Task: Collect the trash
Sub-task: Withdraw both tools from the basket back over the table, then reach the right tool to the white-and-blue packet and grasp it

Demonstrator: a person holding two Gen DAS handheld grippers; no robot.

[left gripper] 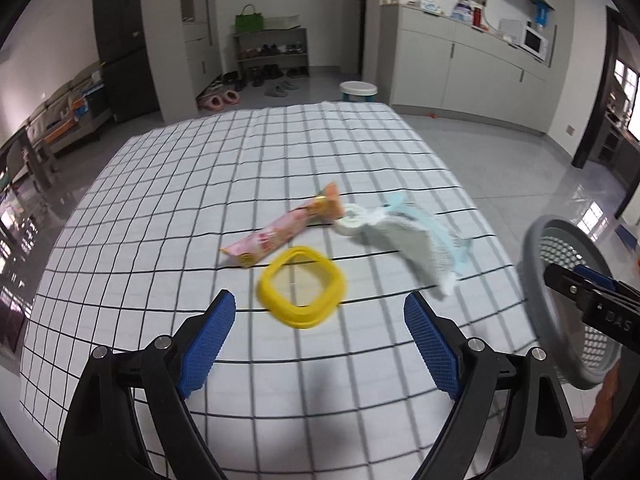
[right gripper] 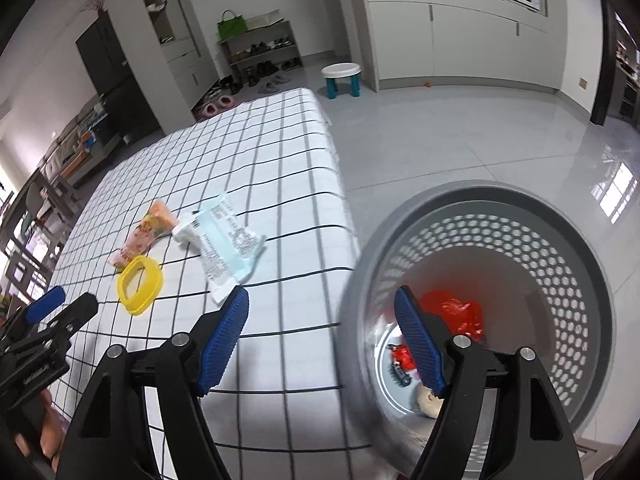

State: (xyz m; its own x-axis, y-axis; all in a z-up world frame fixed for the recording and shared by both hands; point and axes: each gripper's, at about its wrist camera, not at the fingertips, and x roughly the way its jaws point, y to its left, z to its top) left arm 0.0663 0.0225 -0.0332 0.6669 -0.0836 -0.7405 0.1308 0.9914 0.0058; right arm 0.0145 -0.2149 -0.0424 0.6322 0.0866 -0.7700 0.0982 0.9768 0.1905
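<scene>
A yellow plastic ring (left gripper: 302,286) (right gripper: 140,284) lies on the checked tablecloth (left gripper: 200,200) just ahead of my open, empty left gripper (left gripper: 320,320). Behind it lie a pink snack wrapper (left gripper: 280,230) (right gripper: 144,234), a small white tape roll (left gripper: 354,218) and a pale blue-and-white packet (left gripper: 416,244) (right gripper: 226,244). My right gripper (right gripper: 322,328) is open and empty, straddling the rim of a grey perforated waste basket (right gripper: 560,280) (left gripper: 560,280) off the table's right edge. The basket holds red wrappers (right gripper: 456,312).
The table's right edge (right gripper: 344,208) drops to a glossy grey tiled floor. A small white stool (right gripper: 342,76) stands beyond the table. Shoe rack, cabinets and a sofa line the far walls.
</scene>
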